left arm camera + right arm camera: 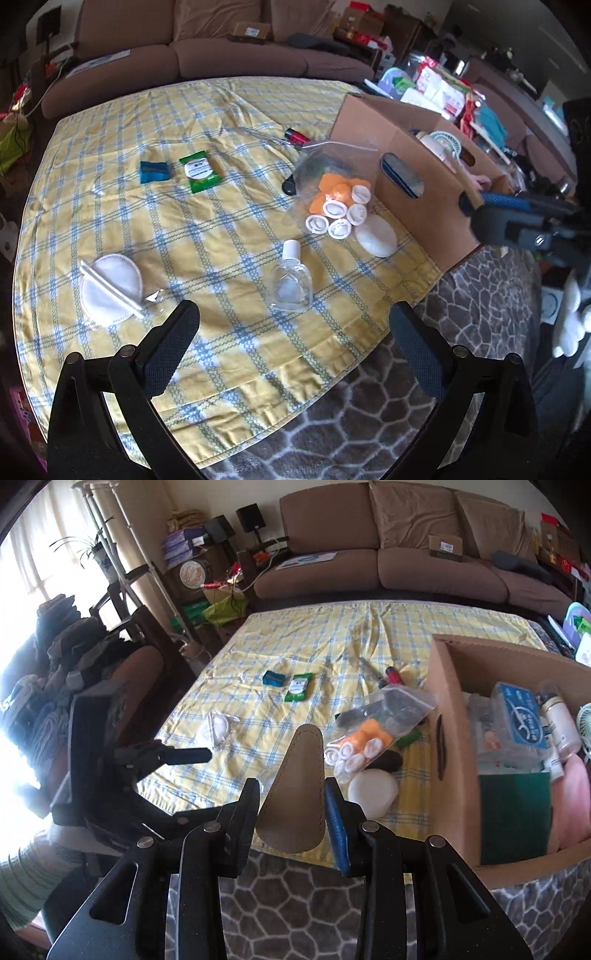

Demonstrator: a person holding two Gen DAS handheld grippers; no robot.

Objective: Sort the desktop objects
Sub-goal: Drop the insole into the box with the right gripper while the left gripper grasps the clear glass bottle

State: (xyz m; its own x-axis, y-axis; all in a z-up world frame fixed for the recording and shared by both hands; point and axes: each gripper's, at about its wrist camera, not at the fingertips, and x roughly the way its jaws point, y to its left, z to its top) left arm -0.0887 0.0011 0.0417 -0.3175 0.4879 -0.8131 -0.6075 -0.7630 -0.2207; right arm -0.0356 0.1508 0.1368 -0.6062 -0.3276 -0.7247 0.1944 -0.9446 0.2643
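My right gripper (291,788) is shut on a tan leather cone-shaped pouch (295,775), held in the air over the near table edge, left of the cardboard box (454,746). In the left wrist view that pouch (471,184) shows beside the box's (406,155) near corner. My left gripper (293,314) is open and holds nothing, low over the checked cloth just in front of a clear bottle with a white cap (291,280). A zip bag of orange and white rolls (332,199) lies against the box, with a white round puff (376,236) beside it.
White cotton pads (110,288) lie at the near left. A green wipes pack (201,171) and a small blue box (153,171) sit mid-table, a red and black tool (295,134) behind the bag. The box holds several items. A brown sofa (388,554) stands behind the table.
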